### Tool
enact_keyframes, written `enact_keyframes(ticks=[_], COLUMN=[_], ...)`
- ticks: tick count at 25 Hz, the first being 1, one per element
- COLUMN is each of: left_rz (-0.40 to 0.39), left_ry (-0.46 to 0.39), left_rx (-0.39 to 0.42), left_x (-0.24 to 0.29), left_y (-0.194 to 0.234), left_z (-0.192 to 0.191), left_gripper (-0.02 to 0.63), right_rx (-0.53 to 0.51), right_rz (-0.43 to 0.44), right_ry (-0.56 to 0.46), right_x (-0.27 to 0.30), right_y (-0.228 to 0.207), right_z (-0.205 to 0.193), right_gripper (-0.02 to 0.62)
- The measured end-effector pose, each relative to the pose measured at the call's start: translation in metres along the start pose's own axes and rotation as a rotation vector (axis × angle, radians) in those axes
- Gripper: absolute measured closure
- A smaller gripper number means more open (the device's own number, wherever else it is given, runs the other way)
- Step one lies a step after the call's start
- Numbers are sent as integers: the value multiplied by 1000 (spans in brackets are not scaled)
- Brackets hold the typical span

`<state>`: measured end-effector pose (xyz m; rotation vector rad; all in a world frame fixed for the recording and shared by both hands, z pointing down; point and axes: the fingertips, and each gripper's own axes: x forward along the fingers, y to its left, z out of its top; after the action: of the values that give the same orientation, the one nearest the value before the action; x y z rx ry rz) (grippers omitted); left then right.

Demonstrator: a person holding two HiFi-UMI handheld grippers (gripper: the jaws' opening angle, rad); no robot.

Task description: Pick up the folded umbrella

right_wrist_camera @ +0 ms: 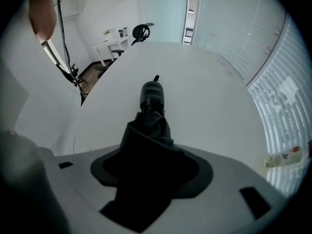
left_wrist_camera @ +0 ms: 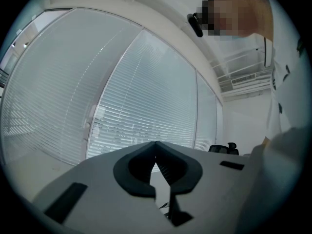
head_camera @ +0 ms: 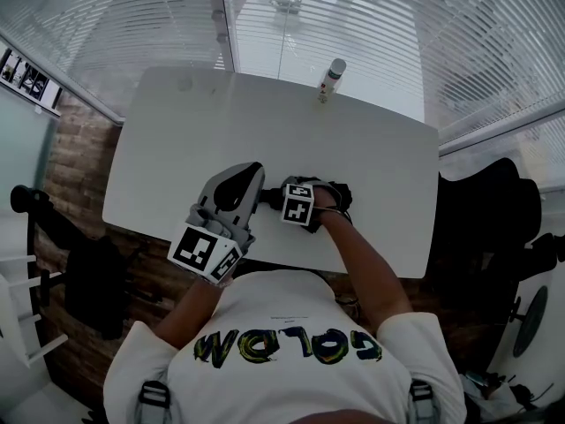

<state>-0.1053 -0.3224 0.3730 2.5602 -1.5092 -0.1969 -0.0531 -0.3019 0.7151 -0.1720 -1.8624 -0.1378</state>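
Right gripper (right_wrist_camera: 149,145), pointing steeply down, pinches the umbrella (right_wrist_camera: 152,101) lying on the table (head_camera: 265,122) — ready to lift; left gripper (left_wrist_camera: 156,147) — jaws pressed together, empty — idles alongside.

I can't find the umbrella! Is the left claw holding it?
No, the left claw is shut and empty, facing only window blinds; the folded umbrella sits in the right claw.

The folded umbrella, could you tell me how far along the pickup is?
Done: the right claw sits closed on the folded umbrella. In hand: securing that grip. Remaining: the lift, as the umbrella's end lies on the table. The left claw is shut, empty.
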Motion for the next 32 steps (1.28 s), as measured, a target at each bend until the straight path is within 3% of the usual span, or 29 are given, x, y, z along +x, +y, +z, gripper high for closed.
enact_keyframes(ticks=[10, 21, 32], left_rz=[-13, -37, -67], left_ry=[1, 1, 1], left_rx=[6, 13, 16], left_x=[5, 15, 29], left_y=[0, -6, -15], left_z=[1, 3, 2], left_gripper=[595, 595, 595], right_rx=[124, 305, 507], right_rz=[-124, -307, -447], right_ry=[-85, -270, -547], right_x=[-27, -93, -168], right_y=[-26, -61, -74], right_z=[-4, -14, -15], right_gripper=[370, 373, 373])
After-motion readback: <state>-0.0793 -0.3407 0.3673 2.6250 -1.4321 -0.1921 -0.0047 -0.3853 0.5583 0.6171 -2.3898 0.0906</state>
